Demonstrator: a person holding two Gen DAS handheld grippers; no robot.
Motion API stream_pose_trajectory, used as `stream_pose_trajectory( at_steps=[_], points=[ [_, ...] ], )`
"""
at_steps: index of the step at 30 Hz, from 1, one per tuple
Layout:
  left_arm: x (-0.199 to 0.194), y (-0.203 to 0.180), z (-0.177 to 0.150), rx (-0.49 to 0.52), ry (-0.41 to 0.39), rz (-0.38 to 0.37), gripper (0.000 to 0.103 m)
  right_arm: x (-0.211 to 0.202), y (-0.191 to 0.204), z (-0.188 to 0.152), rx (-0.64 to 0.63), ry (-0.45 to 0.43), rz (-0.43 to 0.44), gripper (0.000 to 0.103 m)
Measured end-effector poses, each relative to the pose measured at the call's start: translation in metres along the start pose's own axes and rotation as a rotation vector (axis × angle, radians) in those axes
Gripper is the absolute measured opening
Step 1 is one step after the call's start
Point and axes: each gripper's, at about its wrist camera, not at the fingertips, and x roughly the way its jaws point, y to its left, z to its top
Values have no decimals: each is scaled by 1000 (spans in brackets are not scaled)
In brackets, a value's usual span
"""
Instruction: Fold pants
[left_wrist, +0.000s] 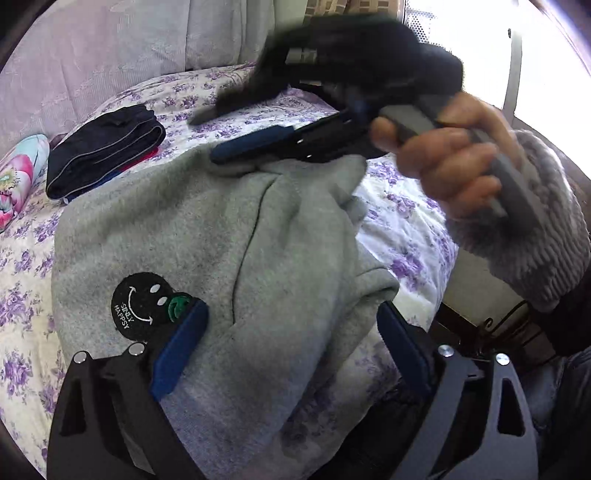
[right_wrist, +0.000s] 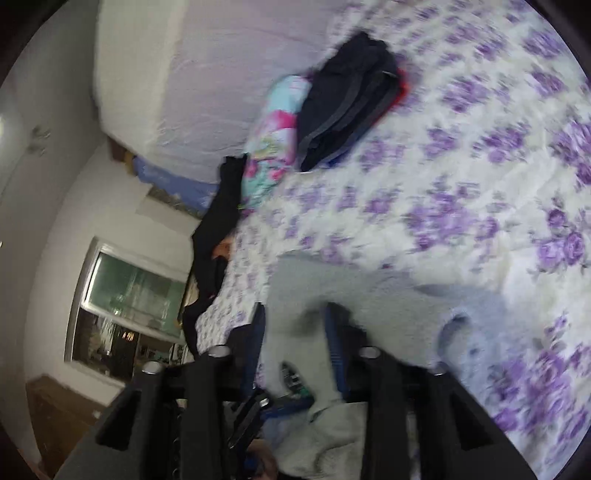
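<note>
Grey sweatpants (left_wrist: 229, 236) with a black smiley patch (left_wrist: 144, 306) lie bunched on the flowered bedspread (left_wrist: 22, 302). My left gripper (left_wrist: 291, 306) is open, its blue pads (left_wrist: 177, 350) spread wide over the near part of the fabric. At the pants' far edge my right gripper (left_wrist: 218, 155) is held by a hand (left_wrist: 443, 158) in a fluffy grey sleeve. Its blue fingers are together on a pinch of grey cloth. In the blurred right wrist view the grey pants (right_wrist: 369, 302) run between the fingers of the right gripper (right_wrist: 295, 310).
A folded stack of dark clothes (left_wrist: 107, 147) (right_wrist: 351, 103) sits at the far left of the bed, next to a bright flowered roll (left_wrist: 18, 177) (right_wrist: 273, 140). A black garment (right_wrist: 214, 236) hangs over the bed's edge. Pale cushions (left_wrist: 110, 48) stand behind.
</note>
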Motion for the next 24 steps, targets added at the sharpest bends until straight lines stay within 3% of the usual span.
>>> stream_pose_trajectory(
  at_steps=[1, 3, 6, 8, 10, 12, 13, 17, 18, 19, 21, 24],
  points=[
    [0, 0, -2, 3, -7, -4, 90, 2, -11, 3, 28, 6, -21, 0],
    [-3, -2, -2, 5, -17, -11, 90, -1, -33, 4, 104, 13, 39, 0],
    [-22, 4, -2, -29, -61, -68, 90, -20, -19, -3, 40, 0, -9, 0],
    [-29, 8, -1, -58, -72, -118, 90, -34, 10, -5, -31, -23, -22, 8],
    [-26, 6, -1, -51, -59, -134, 90, -38, 47, -3, -131, -38, 19, 28],
    [-22, -3, 2, -20, -56, -135, 90, -19, 76, 1, -189, 6, 59, 40],
    [-20, -6, 4, -2, -51, -133, 90, -1, 86, 3, -209, 53, 70, 40],
    [-9, -6, 1, 11, -12, -115, 90, 65, 70, 13, -143, 203, -16, 36],
    [-8, -6, -2, 15, -10, -115, 90, 75, 55, 16, -107, 222, -65, 24],
    [-9, -7, -3, 19, -8, -113, 90, 78, 45, 18, -94, 216, -110, 2],
    [-6, -7, 1, 30, -9, -111, 90, 74, 25, 22, -41, 192, -139, 0],
    [-14, -8, 3, 29, -25, -103, 90, 58, 31, 21, -59, 168, -140, 2]
  ],
)
